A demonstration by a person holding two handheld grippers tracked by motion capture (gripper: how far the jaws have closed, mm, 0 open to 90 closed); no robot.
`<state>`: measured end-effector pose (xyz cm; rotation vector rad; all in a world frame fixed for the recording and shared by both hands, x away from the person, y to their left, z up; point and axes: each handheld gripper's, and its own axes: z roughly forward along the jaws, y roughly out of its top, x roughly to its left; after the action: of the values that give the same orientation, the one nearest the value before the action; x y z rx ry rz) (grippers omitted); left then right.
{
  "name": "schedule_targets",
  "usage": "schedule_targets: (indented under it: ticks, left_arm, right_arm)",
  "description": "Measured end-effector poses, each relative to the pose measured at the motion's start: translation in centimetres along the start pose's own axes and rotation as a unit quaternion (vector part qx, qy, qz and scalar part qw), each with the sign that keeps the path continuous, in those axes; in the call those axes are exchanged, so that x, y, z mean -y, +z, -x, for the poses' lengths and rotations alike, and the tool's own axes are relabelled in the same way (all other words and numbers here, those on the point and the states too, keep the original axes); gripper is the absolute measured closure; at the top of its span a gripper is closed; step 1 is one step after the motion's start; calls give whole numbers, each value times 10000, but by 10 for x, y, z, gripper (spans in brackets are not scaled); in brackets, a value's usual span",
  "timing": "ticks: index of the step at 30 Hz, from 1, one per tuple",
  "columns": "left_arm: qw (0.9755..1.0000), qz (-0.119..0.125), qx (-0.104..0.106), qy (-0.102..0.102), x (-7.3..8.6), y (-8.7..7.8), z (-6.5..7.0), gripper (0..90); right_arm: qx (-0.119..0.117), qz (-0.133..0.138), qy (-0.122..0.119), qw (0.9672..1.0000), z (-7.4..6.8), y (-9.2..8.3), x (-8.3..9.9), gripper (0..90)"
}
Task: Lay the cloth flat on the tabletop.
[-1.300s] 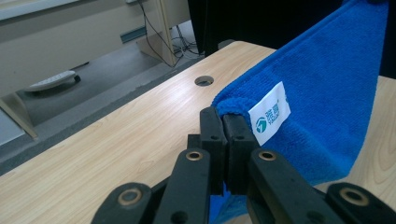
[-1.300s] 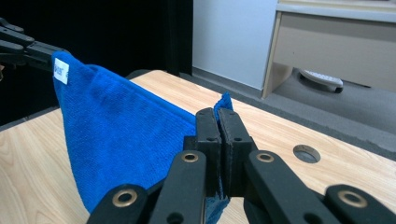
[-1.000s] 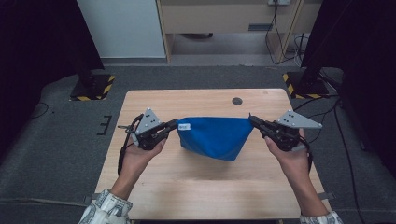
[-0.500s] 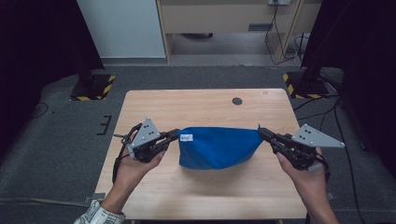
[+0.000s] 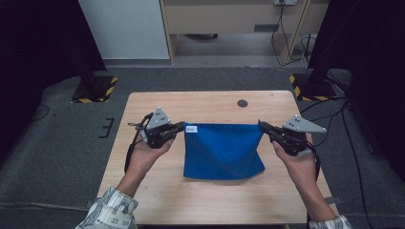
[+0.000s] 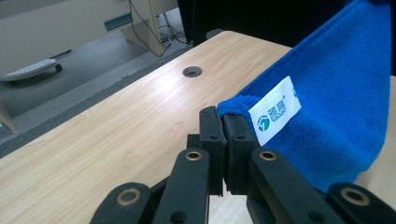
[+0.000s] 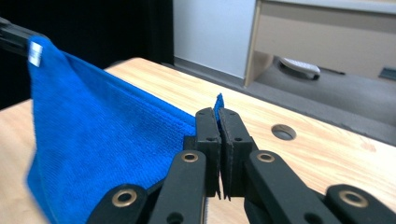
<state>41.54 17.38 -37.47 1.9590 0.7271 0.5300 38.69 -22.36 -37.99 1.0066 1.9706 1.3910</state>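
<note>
Nearest the person, the lower edge of the blue cloth (image 5: 223, 151) lies on the table (image 5: 143, 200), roughly mid-table. Further out, its far edge is held taut between both tools. The left gripper (image 5: 178, 128) is clamped on the corner bearing the white label (image 5: 191, 129); the right gripper (image 5: 262, 126) is pinched tight on the opposite corner. Beyond them lies the cable hole (image 5: 242, 103). Judgement: the cloth is being spread or laid flat. To do it well, keep both corners level, maintain even tension, lower together and let go only once the far edge rests flat
</note>
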Motion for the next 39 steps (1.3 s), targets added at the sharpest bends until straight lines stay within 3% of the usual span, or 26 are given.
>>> schedule_targets:
  ticks: [11, 28, 35, 36, 37, 39]
  left_arm:
    - [9990, -375, -231, -6, -13, 59, -23, 879]
    - [9961, -729, -456, -180, -14, 110, -62, 879]
    - [9941, -822, -569, -410, -4, 135, -81, 878]
    - [9938, -807, -633, -420, -3, 138, -84, 872]
    - [9927, -798, -785, -450, -2, 142, -88, 837]
    - [9903, -641, -1043, -653, 3, 147, -97, 627]
  right_arm:
    - [236, -295, 365, 9986, 32, 41, 16, 879]
    - [485, -717, 579, 9946, 66, 110, 25, 879]
    - [577, -874, 724, 9919, 78, 139, 27, 878]
    - [585, -859, 748, 9918, 80, 144, 26, 867]
    - [611, -779, 742, 9923, 82, 149, 26, 795]
    - [760, -761, 771, 9912, 86, 159, 25, 518]
